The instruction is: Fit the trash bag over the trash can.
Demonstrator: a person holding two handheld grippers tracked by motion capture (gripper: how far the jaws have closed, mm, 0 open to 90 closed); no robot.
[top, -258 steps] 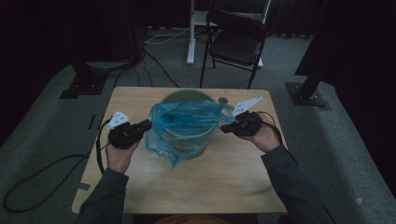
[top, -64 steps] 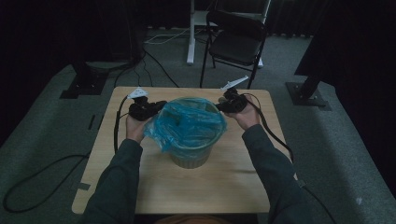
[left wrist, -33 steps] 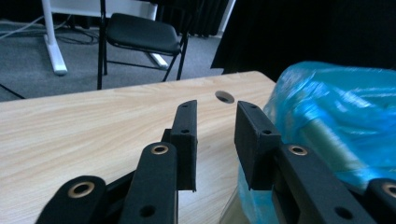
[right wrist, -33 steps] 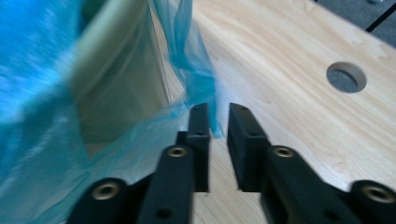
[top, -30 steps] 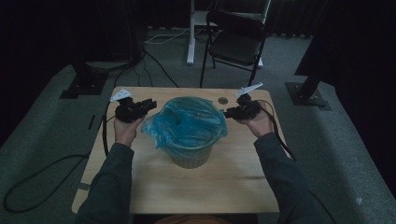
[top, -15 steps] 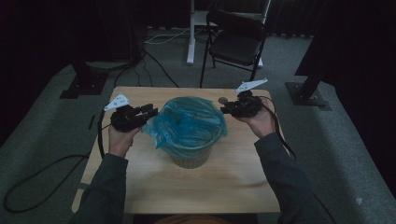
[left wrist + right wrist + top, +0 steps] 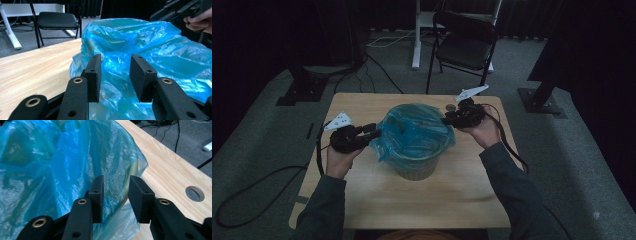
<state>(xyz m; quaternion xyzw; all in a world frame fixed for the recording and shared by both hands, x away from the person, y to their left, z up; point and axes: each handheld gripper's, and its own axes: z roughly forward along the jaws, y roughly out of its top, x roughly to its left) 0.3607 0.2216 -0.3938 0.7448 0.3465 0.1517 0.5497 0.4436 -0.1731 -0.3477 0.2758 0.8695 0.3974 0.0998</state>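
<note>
Standing mid-table [image 7: 362, 200], the bin [image 7: 416, 169] is draped with the blue bag [image 7: 414, 132], folded over the rim. Both tools have been drawn outward since a second ago: the left tool [image 7: 374, 132] and right tool [image 7: 446, 120], jaws just opened, are released, clear of the film.

High view: dim and underexposed; surroundings beyond the table [image 7: 362, 200] fall to near black, with soft, grainy detail. Both gripper views are brighter. Glare patches glint on the blue plastic bag [image 7: 160, 50]. Nearest jaw parts are slightly out of focus.
</note>
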